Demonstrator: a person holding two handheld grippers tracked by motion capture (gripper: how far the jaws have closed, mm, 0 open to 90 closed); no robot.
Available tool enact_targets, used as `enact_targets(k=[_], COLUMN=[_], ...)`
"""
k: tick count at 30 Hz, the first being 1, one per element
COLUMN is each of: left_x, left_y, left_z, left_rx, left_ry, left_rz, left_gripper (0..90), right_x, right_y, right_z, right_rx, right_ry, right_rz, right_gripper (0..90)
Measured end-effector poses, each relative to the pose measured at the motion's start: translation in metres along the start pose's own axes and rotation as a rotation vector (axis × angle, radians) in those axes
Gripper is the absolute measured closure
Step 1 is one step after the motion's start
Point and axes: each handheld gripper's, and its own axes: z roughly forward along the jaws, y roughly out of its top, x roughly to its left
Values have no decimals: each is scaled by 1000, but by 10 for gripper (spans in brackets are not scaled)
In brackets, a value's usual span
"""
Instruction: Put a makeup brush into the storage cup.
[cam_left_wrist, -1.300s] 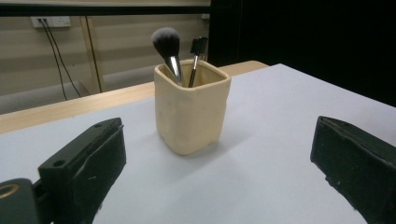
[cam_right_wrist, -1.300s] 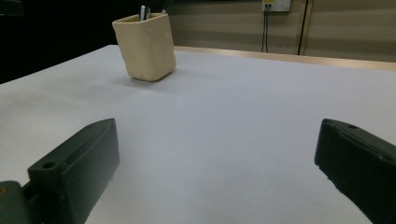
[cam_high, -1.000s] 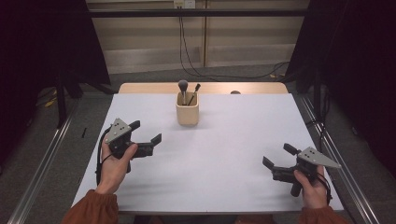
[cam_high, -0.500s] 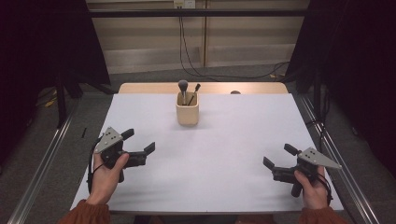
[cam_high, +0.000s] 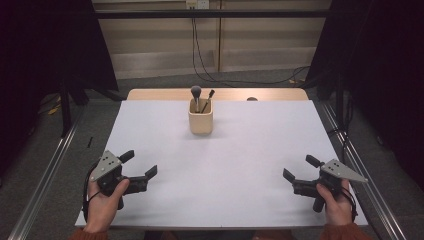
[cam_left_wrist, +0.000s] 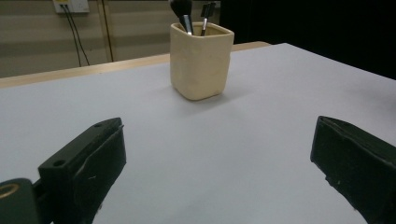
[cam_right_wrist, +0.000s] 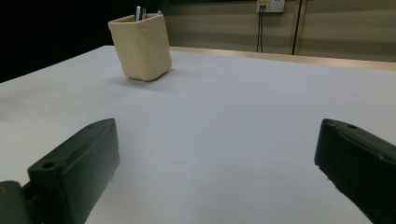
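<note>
A cream square cup stands upright near the far middle of the white table; two makeup brushes stick out of it. My left gripper rests low at the near left, held by a hand, jaws wide apart and empty. In the left gripper view the cup stands far ahead between the jaws. At the near right my right gripper is open too, nothing between its jaws. The right gripper view has the cup far off to the upper left.
A wooden strip edges the table's far side, with a small dark round thing on it. Metal rails run along both sides on the floor. Cables hang down the back wall.
My left gripper has drawn back toward the near left corner of the table, still open. The right gripper has stayed in place.
</note>
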Motion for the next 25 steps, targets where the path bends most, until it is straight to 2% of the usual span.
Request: enact_targets(k=[1, 4, 6, 9, 13, 14, 15, 17, 21, 25], left_x=[1, 1, 1, 2, 5, 5, 5, 2, 3, 4], left_y=[-2, -6, -9, -12, -12, -13, -14, -16, -15, -16], left_z=[-1, -7, -10, -13, -19, -21, -21, -20, -20, -19], left_rx=[-3, -3, -16, -24, -50, -58, -52, -34, -36, -30], left_ry=[3, 8, 26, 27, 60, 69, 63, 84, 66, 70], left_rz=[-9, 11, 4, -12, 4, -6, -7, -5, -12, -19], left_gripper=[35, 37, 33, 33, 35, 36, 36, 36, 36, 36], right_x=[0, 0, 0, 0, 0, 0, 0, 0, 0, 1], right_y=[0, 0, 0, 0, 0, 0, 0, 0, -1, -1], right_z=[0, 0, -1, -1, -2, -2, -3, -3, -4, -3], right_rx=[3, 1, 1, 1, -1, 0, -1, -2, 0, 1], right_ry=[-1, -2, -3, -7, -6, -6, -8, -9, -10, -5], right_rz=[-3, 0, 1, 0, -1, -1, 0, -1, -4, -10], right_gripper=[0, 0, 0, 0, 0, 0, 0, 0, 0, 0])
